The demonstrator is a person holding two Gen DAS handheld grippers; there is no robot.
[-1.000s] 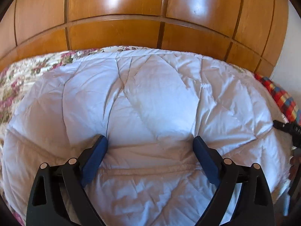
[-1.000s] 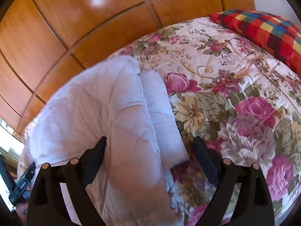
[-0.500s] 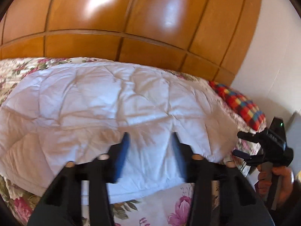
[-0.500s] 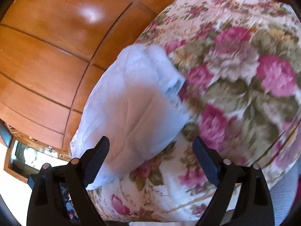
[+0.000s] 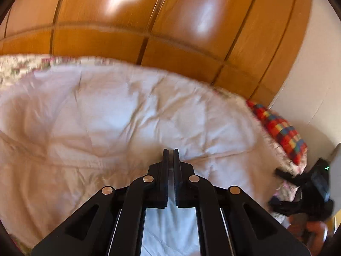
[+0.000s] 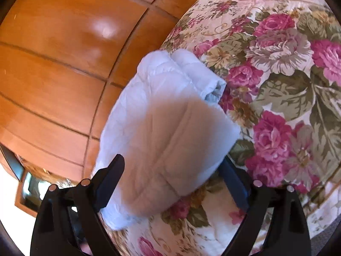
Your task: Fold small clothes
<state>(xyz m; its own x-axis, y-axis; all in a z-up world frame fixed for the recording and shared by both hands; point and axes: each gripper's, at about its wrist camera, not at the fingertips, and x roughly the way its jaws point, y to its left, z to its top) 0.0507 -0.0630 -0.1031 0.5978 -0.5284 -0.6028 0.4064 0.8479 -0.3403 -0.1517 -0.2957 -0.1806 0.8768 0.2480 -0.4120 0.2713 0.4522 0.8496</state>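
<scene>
A white quilted garment [image 5: 119,115] lies spread on the floral bedspread [image 6: 277,68]. My left gripper [image 5: 170,152] is shut at the garment's near edge; white cloth shows between and below its fingers, so it appears pinched on that edge. In the right wrist view the same garment [image 6: 170,123] shows as a folded, layered bundle. My right gripper [image 6: 177,170] is open, its fingers either side of the bundle's near end, with the right finger partly hidden under the cloth. The right gripper also shows at the right edge of the left wrist view [image 5: 307,187].
A wooden panelled headboard [image 5: 170,21] rises behind the bed. A red checked pillow [image 5: 279,128] lies at the bed's right end by a white wall [image 5: 315,64]. The bed edge drops off below the garment in the right wrist view.
My left gripper went from wide open to shut at the garment's near edge and swung left to right. My right gripper stayed open and moved in closer over the folded bundle.
</scene>
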